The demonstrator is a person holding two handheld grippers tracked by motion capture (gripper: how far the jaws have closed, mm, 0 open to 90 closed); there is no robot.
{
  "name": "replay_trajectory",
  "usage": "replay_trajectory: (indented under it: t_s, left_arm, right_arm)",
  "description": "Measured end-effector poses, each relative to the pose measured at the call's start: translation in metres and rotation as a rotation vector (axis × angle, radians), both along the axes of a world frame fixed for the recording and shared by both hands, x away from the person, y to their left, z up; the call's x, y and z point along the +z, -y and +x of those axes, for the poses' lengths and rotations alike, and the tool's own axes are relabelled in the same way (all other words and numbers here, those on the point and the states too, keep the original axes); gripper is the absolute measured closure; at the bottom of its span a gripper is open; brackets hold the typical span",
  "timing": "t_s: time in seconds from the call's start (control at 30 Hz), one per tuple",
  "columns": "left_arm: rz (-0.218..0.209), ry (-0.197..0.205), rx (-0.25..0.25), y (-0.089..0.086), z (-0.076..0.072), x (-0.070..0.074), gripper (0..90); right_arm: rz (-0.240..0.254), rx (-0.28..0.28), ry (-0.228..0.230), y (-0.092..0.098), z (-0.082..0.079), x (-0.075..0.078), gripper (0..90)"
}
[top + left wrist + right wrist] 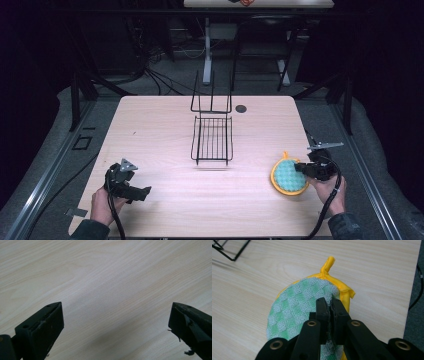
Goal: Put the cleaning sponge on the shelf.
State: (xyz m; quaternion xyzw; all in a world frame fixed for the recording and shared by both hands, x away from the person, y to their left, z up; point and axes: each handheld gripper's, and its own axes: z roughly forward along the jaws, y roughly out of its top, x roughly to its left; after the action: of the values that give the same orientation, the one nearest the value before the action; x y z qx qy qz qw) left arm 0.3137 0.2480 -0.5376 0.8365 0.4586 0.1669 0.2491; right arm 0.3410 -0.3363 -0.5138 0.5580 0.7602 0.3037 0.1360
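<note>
Wood-grain desk (160, 130) carries a black wire rack (212, 137) at centre-far and a round green-checked pot holder (289, 176) with yellow rim at near right, well apart from the rack. Risk, as I judge it: right tongs (330, 305) pinch only a fold of cloth near the rim, so on a lift it could slip out or drag, and the hanging loop could snag the rack wires. Right tongs are clamped together on the pot holder; left tongs (116, 325) at near left stand wide apart over bare desk, holding nothing.
</note>
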Motion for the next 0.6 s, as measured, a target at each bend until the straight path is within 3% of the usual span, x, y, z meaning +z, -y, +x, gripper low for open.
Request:
replay_trajectory:
  t_s: [0.33, 0.6]
  left_arm:
    - [0.011, -0.009, -0.005, 0.001, 0.001, -0.001, 0.0]
    - [0.012, 0.001, -0.006, 0.001, 0.000, 0.001, 0.1]
  right_arm:
    - [0.018, 0.031, 0.046, -0.006, -0.004, 0.016, 86.2]
    - [0.019, 0.054, 0.051, -0.011, -0.003, 0.022, 86.2]
